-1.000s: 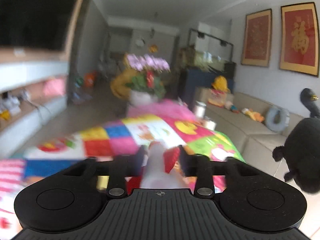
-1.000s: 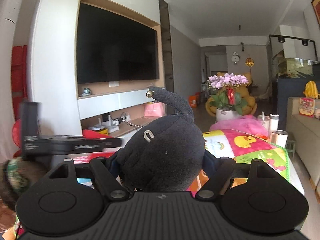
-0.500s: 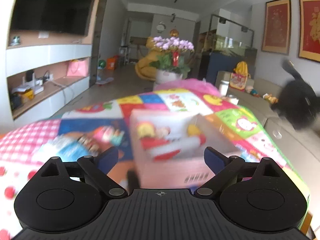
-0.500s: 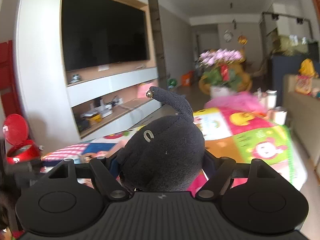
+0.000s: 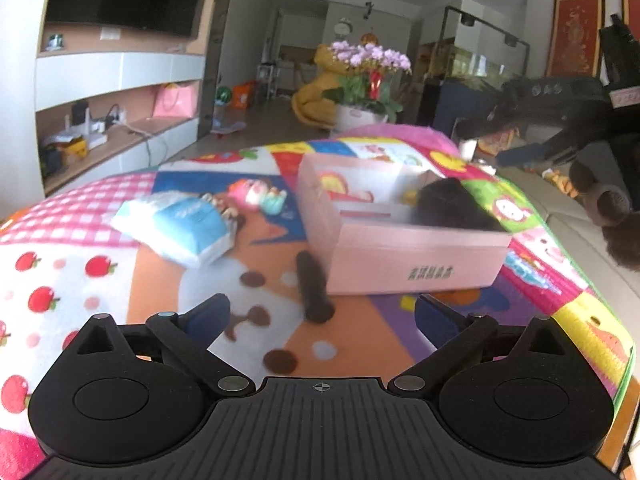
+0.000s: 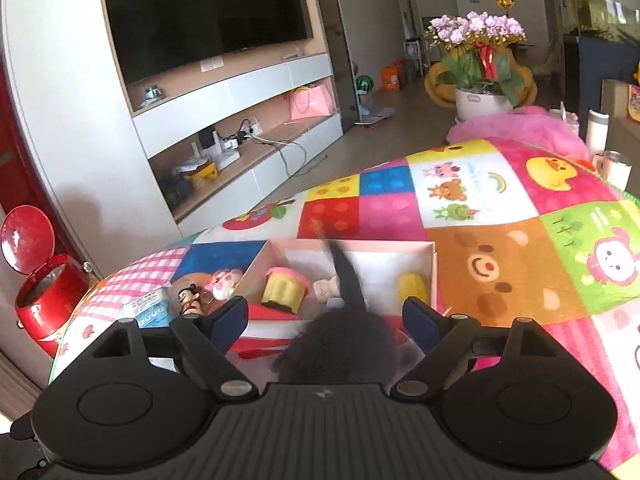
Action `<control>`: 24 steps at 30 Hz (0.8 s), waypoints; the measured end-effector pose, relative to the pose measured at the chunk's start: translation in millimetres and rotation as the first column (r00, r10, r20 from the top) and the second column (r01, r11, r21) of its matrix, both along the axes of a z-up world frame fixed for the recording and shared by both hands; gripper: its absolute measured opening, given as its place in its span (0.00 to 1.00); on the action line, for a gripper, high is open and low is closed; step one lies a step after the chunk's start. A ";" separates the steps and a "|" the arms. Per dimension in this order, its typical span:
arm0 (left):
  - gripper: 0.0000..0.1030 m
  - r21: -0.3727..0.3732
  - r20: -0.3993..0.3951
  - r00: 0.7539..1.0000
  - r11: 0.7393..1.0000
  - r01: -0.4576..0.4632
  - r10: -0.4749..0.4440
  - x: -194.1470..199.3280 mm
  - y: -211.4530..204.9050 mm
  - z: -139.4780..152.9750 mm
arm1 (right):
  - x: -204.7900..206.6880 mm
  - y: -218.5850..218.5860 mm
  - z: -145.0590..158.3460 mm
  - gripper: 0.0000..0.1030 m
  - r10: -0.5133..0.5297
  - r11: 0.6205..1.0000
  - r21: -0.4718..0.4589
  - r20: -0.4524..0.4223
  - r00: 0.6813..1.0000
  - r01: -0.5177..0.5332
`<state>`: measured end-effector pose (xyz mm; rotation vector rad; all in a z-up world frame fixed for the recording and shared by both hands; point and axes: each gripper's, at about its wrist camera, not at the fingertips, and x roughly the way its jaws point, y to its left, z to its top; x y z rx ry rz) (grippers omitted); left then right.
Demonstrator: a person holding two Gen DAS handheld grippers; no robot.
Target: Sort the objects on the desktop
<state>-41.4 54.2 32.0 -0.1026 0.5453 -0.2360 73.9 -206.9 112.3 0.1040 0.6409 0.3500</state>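
While your right claw opens to let the black plush toy fall into the pink box at frame centre, your left claw spreads empty above the dark cylinder.

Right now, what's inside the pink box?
Pink box holds a black plush toy, cupcake toy, small white figure and yellow toy; the plush covers whatever lies beneath it.

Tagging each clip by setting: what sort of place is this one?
Most likely a home living room: a wall-mounted television above built-in shelving, a sofa at the right, and a potted orchid. The work surface is covered by a colourful children's blanket.
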 end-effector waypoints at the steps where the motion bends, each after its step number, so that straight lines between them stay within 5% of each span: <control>1: 0.99 0.003 -0.010 1.000 1.000 0.002 -0.002 1.0 -0.2 -2.6 | -1.4 -0.9 -1.0 0.86 -0.004 1.000 0.001 0.009 1.000 0.003; 6: 0.99 -0.013 -0.029 1.000 1.000 -0.001 0.001 2.7 0.2 -11.1 | -4.3 1.1 0.1 0.84 -0.026 0.998 -0.052 0.055 0.998 0.029; 11: 0.99 -0.012 -0.028 1.000 1.000 -0.008 0.008 -0.1 -0.4 -12.7 | -0.9 15.0 -2.8 0.59 0.005 0.992 -0.125 0.071 0.997 0.003; 17: 0.99 -0.008 -0.032 0.999 1.000 -0.028 0.028 -0.3 -1.3 -15.3 | 63.2 52.2 -8.1 0.50 -0.018 0.982 -0.188 0.102 0.995 0.037; 21: 0.99 -0.018 -0.017 0.999 0.999 -0.036 0.035 -4.2 0.0 -14.8 | 133.8 66.4 -33.8 0.39 -0.085 0.981 -0.179 -0.048 0.995 0.075; 24: 0.99 -0.050 -0.024 0.999 0.998 -0.028 0.027 -3.5 4.3 -15.6 | 145.0 70.1 -44.7 0.38 -0.063 0.987 -0.152 -0.110 0.992 0.046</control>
